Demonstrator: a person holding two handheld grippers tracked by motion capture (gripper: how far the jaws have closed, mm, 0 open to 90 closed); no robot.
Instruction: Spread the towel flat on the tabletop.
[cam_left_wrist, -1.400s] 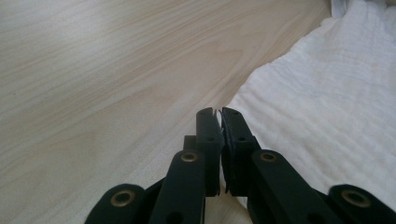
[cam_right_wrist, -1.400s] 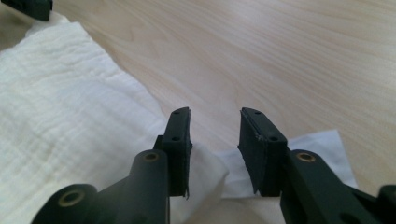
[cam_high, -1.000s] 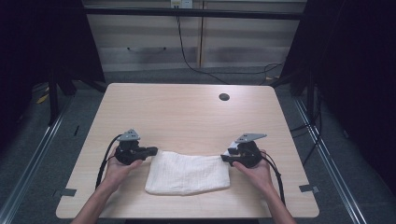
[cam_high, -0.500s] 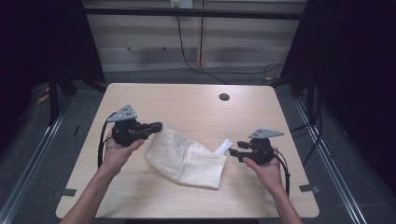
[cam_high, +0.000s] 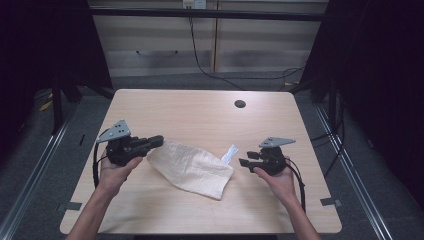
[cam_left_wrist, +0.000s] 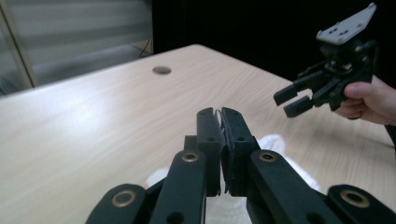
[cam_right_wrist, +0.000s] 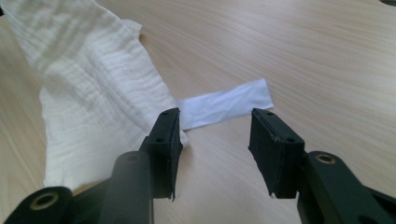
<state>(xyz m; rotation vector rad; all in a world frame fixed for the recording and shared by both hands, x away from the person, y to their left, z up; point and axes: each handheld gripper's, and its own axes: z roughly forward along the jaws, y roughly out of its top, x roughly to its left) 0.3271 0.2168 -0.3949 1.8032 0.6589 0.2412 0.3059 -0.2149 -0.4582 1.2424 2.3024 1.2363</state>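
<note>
A white crinkled cloth (cam_high: 192, 167) lies slanted across the middle of the wooden table (cam_high: 200, 112). My left gripper (cam_high: 159, 139) is shut on its upper-left corner and holds that corner slightly raised. In the left gripper view the jaws (cam_left_wrist: 220, 112) are pressed together, with cloth (cam_left_wrist: 280, 142) showing beneath them. My right gripper (cam_high: 243, 162) is open, just right of the cloth's lower end and apart from it. In the right gripper view its jaws (cam_right_wrist: 215, 116) stand wide over the white label (cam_right_wrist: 229, 105) that sticks out of the cloth (cam_right_wrist: 93, 84).
A round cable hole (cam_high: 240, 104) sits near the table's far edge. Behind the table are a cabinet and trailing cables on the floor. Bare wood lies on all sides of the cloth. The right gripper (cam_left_wrist: 286, 103) shows far off in the left gripper view.
The left gripper carried its cloth corner up and toward the far left, which turned the cloth on a slant. The right gripper let go of the other end, opened and drew back to the right.
</note>
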